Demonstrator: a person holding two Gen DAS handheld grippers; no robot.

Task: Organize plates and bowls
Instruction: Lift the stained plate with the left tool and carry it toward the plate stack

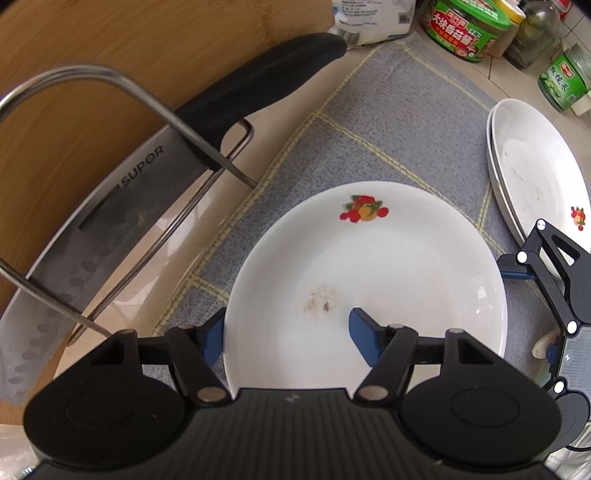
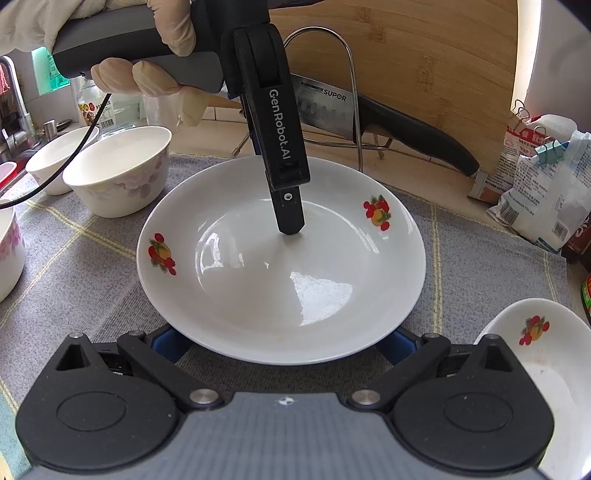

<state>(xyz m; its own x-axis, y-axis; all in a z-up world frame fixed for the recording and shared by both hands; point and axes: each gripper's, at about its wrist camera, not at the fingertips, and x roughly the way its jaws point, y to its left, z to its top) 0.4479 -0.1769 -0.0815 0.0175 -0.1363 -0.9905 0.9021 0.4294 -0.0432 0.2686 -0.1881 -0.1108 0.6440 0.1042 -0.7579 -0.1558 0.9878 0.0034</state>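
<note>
A white plate with fruit prints point(image 1: 369, 280) point(image 2: 280, 266) lies on the grey checked cloth point(image 1: 388, 122). My left gripper point(image 1: 288, 332) is open and straddles the plate's left rim: one blue finger is outside the rim, the other point(image 1: 364, 332) is over the inside. In the right wrist view its finger point(image 2: 290, 218) points down into the plate. My right gripper point(image 2: 284, 347) is open, its fingers mostly hidden under the plate's near rim. Two more stacked plates point(image 1: 535, 173) point(image 2: 546, 376) lie to the right. White flowered bowls point(image 2: 118, 170) stand at the left.
A wire rack point(image 1: 122, 122) holds a SUPOR cleaver point(image 1: 110, 206) against a wooden cutting board point(image 1: 74, 55). Jars point(image 1: 465, 26) and bags point(image 2: 535, 192) crowd the counter's far right. A faucet point(image 2: 14, 99) is at far left.
</note>
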